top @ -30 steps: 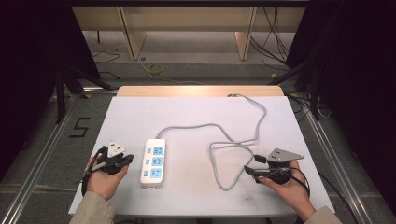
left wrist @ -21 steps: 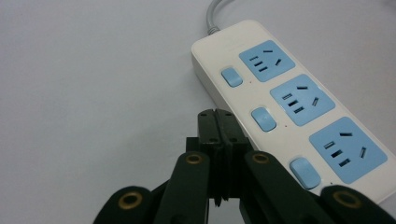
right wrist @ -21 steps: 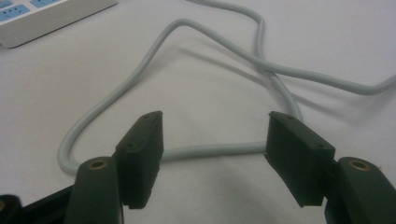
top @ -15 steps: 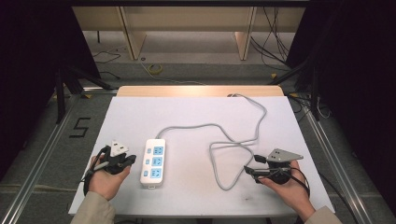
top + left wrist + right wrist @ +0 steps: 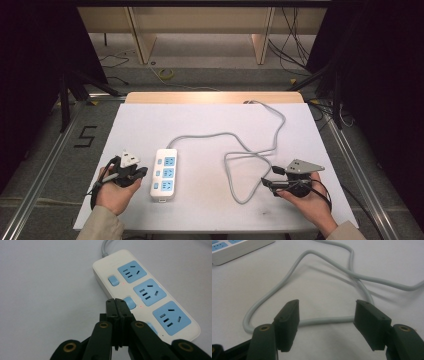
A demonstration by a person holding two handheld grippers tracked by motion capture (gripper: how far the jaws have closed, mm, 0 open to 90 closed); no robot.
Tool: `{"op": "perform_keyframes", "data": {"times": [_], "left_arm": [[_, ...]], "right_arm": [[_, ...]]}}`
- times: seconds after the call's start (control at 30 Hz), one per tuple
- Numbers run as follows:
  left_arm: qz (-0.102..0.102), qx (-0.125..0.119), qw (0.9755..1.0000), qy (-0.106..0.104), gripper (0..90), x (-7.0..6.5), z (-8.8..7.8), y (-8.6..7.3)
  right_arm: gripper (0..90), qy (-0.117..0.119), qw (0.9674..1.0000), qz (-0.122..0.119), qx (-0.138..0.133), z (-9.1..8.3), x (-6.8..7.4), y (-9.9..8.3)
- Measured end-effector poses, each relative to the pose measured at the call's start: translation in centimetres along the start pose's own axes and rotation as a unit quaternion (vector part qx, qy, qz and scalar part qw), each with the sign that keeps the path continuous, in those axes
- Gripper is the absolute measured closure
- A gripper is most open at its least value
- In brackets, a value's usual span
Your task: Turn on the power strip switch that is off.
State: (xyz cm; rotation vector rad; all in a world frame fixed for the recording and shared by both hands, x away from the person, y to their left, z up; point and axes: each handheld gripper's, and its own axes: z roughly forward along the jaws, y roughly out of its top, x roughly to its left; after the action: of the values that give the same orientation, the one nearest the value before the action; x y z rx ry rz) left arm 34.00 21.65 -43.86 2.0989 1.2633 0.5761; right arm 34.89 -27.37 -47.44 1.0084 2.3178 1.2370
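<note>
My left gripper [image 5: 141,172] has edged closer to the power strip [image 5: 164,173] on the counter [image 5: 210,125], jaws pressed together on nothing. My right gripper [image 5: 327,325] gapes wide above the grey cord [image 5: 287,280].

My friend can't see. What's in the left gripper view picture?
The left gripper, its two black jaws shut together, points at a white power strip with three blue sockets and blue switches. It lies on a white table.
</note>
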Motion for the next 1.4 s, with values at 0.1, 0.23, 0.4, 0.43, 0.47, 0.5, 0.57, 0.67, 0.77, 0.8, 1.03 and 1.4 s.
{"op": "perform_keyframes", "data": {"times": [0.1,0.23,0.4,0.43,0.47,0.5,0.57,0.67,0.77,0.8,1.03,1.4], "left_arm": [[0.001,0.005,1.0,-0.002,89.8,-0.1,-0.1,0.1],[0.001,0.012,0.9999,-0.005,89.8,-0.1,-0.1,0.2],[0.003,0.018,0.9998,-0.006,89.8,-0.2,-0.1,0.2],[0.002,0.018,0.9998,-0.006,89.8,-0.3,-0.2,0.2],[0.0,0.018,0.9998,-0.007,89.8,-0.3,-0.2,0.3],[0.001,0.018,0.9998,-0.007,89.8,-0.4,-0.2,0.3],[0.004,0.022,0.9997,-0.008,89.8,-0.5,-0.2,0.4],[0.004,0.028,0.9995,-0.011,89.7,-0.6,-0.3,0.4],[0.003,0.029,0.9995,-0.012,89.7,-0.7,-0.2,0.5],[0.003,0.03,0.9995,-0.012,89.7,-0.7,-0.3,0.5],[0.005,0.04,0.9991,-0.014,89.7,-0.9,-0.2,0.6],[0.008,0.057,0.9981,-0.023,89.7,-1.2,-0.2,0.7]], "right_arm": [[37.7,0.0,1.0,0.0,0.0,0.0,0.0,0.0],[37.7,0.0,1.0,0.001,-0.001,0.0,0.0,0.0],[37.7,0.0,1.0,0.0,0.0,0.0,0.0,0.0],[37.7,0.0,1.0,0.0,0.0,0.0,0.0,0.0],[37.7,0.0,1.0,0.0,0.0,0.0,0.0,0.0],[37.7,0.0,1.0,0.0,0.0,0.0,0.0,0.0],[37.7,0.0,1.0,0.0,0.0,0.0,0.0,0.0],[37.7,0.0,1.0,0.0,0.0,0.0,0.0,0.0],[37.7,0.0,1.0,0.0,0.0,0.0,0.1,0.0],[37.7,0.0,1.0,0.0,0.0,0.0,0.1,0.0],[37.7,0.001,1.0,-0.001,0.002,0.0,0.1,0.0],[37.7,0.002,1.0,-0.001,0.002,0.0,0.1,0.0]]}}
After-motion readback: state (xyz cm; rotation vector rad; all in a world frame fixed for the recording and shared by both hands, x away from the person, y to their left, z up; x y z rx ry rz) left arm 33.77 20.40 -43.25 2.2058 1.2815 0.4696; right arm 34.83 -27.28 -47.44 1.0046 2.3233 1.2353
